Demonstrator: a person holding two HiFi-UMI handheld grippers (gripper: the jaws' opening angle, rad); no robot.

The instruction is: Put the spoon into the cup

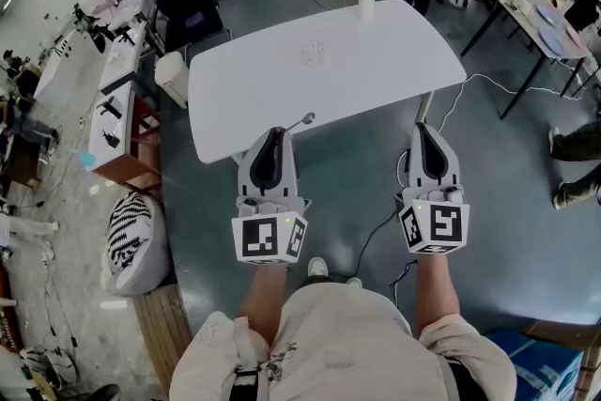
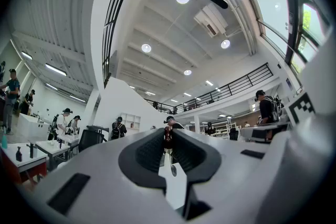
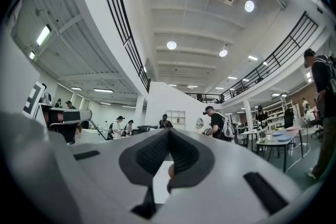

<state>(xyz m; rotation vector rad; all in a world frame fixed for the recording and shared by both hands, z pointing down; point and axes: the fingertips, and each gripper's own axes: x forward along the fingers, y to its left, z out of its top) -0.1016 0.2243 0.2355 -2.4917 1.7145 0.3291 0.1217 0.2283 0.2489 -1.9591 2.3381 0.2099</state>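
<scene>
Risks: the thin metal spoon (image 1: pixel 302 121) is pinched near one end only, and most of its length sticks out past the left fingertips, forward and to their right; with so short a hold it could swivel or slip during the carry. The small clear cup (image 1: pixel 313 54) stands well ahead of those fingertips on the white rounded table (image 1: pixel 404 61); it looks light, so a spoon arriving slantwise may strike the rim and tip it or push it along. A white vase of flowers (image 1: pixel 365 0) stands beyond the cup and to its right, within range of an overreach.

Pose: the left gripper (image 1: pixel 279 134) is held before the near table edge, clamped on the spoon; in its own view (image 2: pixel 168 136) the pads stand almost together, and the dark sliver between them is probably the handle, though the background muddles it. The right gripper (image 1: pixel 429 129) is level with it, off to the right; its jaws meet with nothing between them (image 3: pixel 168 132). Both grippers point forward and slightly upward, forearms roughly parallel.
</scene>
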